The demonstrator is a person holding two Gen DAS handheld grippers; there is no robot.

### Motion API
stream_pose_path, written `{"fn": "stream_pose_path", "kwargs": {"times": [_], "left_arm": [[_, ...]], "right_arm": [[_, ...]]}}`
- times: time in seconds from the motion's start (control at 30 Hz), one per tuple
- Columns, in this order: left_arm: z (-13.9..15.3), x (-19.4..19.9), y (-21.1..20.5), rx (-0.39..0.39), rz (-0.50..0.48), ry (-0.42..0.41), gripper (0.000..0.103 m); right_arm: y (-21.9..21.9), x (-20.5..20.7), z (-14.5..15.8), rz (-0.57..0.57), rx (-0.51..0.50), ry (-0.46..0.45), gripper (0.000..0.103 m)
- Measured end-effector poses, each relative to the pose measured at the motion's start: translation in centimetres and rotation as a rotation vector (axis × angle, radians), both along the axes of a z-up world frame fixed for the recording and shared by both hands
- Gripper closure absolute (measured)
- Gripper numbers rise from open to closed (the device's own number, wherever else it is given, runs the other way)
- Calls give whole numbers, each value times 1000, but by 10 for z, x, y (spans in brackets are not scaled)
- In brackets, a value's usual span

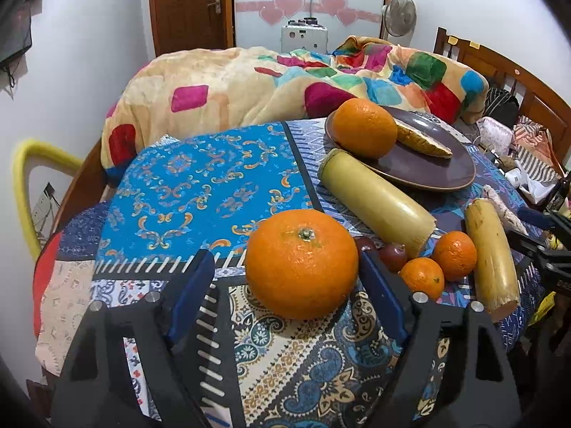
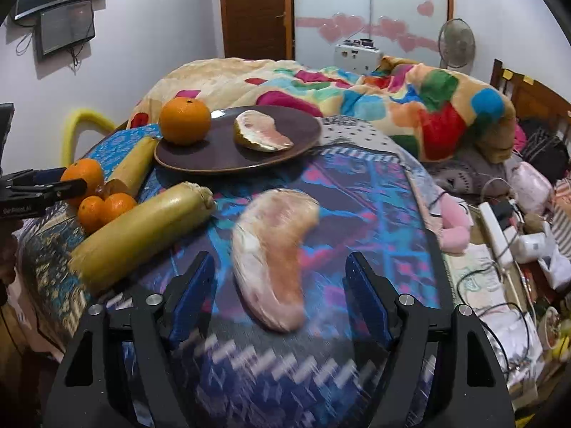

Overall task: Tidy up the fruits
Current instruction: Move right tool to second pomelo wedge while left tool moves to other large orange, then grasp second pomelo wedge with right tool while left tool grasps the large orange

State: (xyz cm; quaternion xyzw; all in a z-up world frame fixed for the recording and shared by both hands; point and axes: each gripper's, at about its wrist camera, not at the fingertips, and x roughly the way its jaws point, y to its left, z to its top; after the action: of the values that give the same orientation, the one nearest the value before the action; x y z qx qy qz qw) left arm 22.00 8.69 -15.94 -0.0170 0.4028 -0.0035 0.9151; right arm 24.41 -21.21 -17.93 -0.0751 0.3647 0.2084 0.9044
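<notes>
Left wrist view:
Claw: left claw (image 1: 285,271) is spread wide, with its blue pads (image 1: 191,296) on both sides of the big round orange (image 1: 301,262). The right pad looks like it touches the orange; the left pad is apart from it.
Big orange: it sits on the patterned patchwork cloth (image 1: 200,185) on the tabletop, stem up.
Small fruits: two small oranges (image 1: 439,265) lie just right of the claw, next to small dark red fruits (image 1: 392,255).
Yellow sticks: one long pale yellow stick (image 1: 374,199) leans on the plate rim; another (image 1: 492,256) lies near the cloth edge.
Plate: dark brown round plate (image 1: 428,171) holds a second orange (image 1: 364,126) and a pomelo slice (image 1: 423,139).

Right wrist view:
Claw: right claw (image 2: 280,296) is spread wide and touches nothing.
Pomelo piece: pale pink peeled pomelo piece (image 2: 274,253) lies on the cloth between the blue pads (image 2: 367,299), blurry, apart from both.
Plate: it (image 2: 214,157) sits farther back with the orange (image 2: 185,120) and the slice (image 2: 262,135).
Other claw: it (image 2: 39,187) shows at the left edge by the small oranges (image 2: 107,208).
Behind: bright blanket (image 2: 392,103) on a bed.
</notes>
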Motion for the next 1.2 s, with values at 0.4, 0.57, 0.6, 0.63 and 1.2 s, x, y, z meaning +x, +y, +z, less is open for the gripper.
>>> {"fn": "stream_pose_path", "kwargs": {"times": [0.4,0.57,0.6,0.63,1.2], "left_arm": [[-5,8,-6,-9,-40,5,39],[0,3,-7,-1,-35,-5,40],[3,2,-7,-4,-32,-10,40],[5,1,-7,-6,-29,-15,40],[50,-5,-34,-34,-73,-105,40]], "right_arm": [[4,14,-7,14,-1,-17,64],[1,11,-5,17,-15,-34,67],[0,10,-4,16,-13,-37,68],[-1,11,-3,16,-11,-39,69],[-20,0,39,13,39,-125,83]]}}
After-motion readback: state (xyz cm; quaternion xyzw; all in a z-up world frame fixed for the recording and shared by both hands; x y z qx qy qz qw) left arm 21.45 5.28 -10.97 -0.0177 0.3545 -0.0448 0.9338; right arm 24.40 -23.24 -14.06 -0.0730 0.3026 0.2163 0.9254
